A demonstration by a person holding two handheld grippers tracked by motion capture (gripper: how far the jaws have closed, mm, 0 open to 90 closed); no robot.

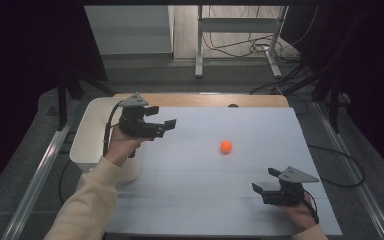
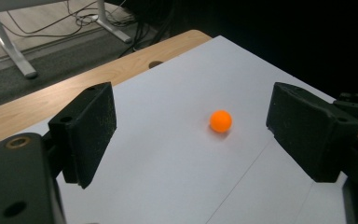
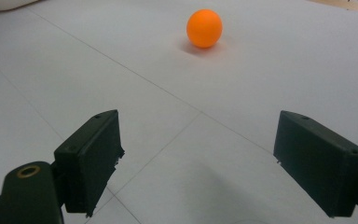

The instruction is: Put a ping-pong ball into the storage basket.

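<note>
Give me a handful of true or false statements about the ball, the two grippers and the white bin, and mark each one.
1. The orange ball lies alone on the white table sheet. True.
2. The left gripper is shut on the ball. False: its jaws stand open with nothing between them, and the ball lies apart on the sheet ahead of it.
3. The white bin sits at the table's left edge, beside the left gripper. True.
4. The right gripper holds the ball above the bin. False: it sits low at the near right of the sheet, jaws open and empty.
5. In the right gripper view the ball lies ahead of the open jaws, untouched. True.
</note>
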